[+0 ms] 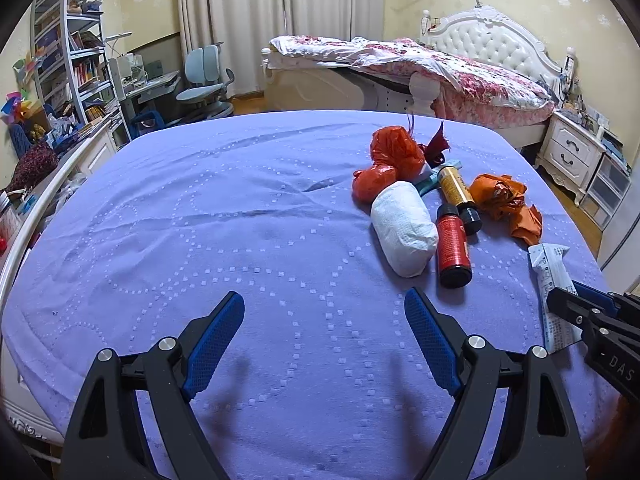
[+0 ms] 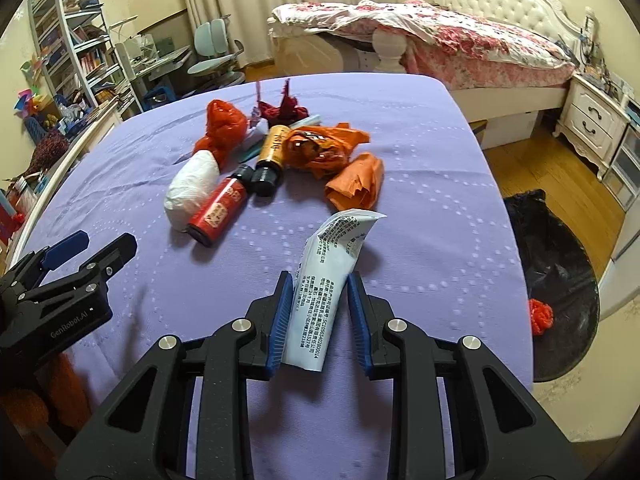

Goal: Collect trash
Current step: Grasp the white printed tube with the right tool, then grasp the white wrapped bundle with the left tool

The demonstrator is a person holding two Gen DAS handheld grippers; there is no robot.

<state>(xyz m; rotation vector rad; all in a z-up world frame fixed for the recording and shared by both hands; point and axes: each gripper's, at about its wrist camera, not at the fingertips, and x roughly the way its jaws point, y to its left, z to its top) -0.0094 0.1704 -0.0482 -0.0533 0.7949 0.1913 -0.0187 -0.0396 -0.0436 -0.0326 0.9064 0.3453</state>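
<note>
Right wrist view: the right gripper (image 2: pixel 320 312) pinches the flimsy white printed wrapper (image 2: pixel 326 276) above the purple bedsheet (image 2: pixel 440 216), left gripper (image 1: pixel 324 328) empty and spread; such limp plastic could slip free.

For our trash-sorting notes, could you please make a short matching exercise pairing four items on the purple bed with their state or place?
Things:
1. white wrapper
2. red bottle
3. black trash bag
4. left gripper

States or places:
A. on the floor beside the bed
B. lying on its side on the sheet
C. open, holding nothing
D. between the right gripper's jaws

Pairs: 1-D, 2-B, 3-A, 4-C
</note>
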